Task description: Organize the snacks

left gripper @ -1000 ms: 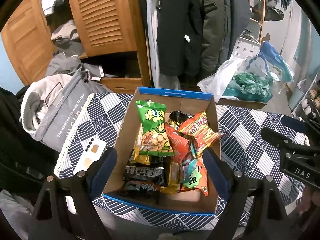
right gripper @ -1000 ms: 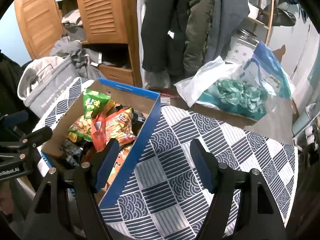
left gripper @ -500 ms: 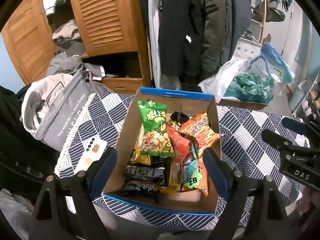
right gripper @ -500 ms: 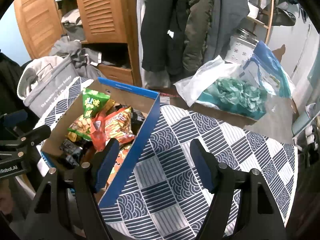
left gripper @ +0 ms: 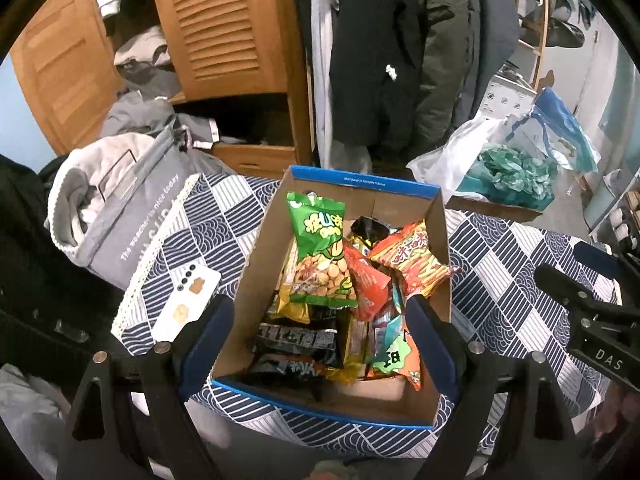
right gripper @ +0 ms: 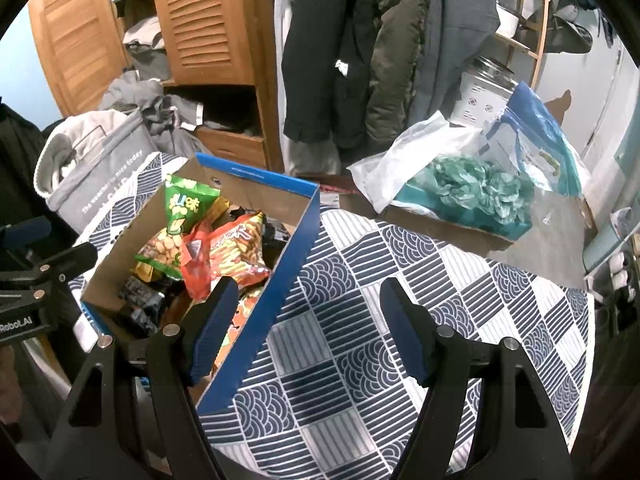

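A blue-rimmed cardboard box (left gripper: 362, 184) (right gripper: 304, 236) full of snack packets sits on the blue-and-white patterned tablecloth (right gripper: 360, 340). On top lie a green peanut bag (left gripper: 320, 256) (right gripper: 180, 220), an orange snack bag (left gripper: 408, 256) (right gripper: 236, 248), a red packet (left gripper: 366, 284) and black packets (left gripper: 296, 338). My left gripper (left gripper: 320, 328) hovers open above the box's near half, nothing between its fingers. My right gripper (right gripper: 308, 316) is open too, straddling the box's right wall, holding nothing.
A white phone (left gripper: 188, 304) lies on the cloth left of the box. A grey fabric basket (left gripper: 116, 216) stands far left. A plastic bag with teal wrapping (right gripper: 472, 192) sits at the back right. A wooden wardrobe and hanging coats (left gripper: 384, 52) stand behind.
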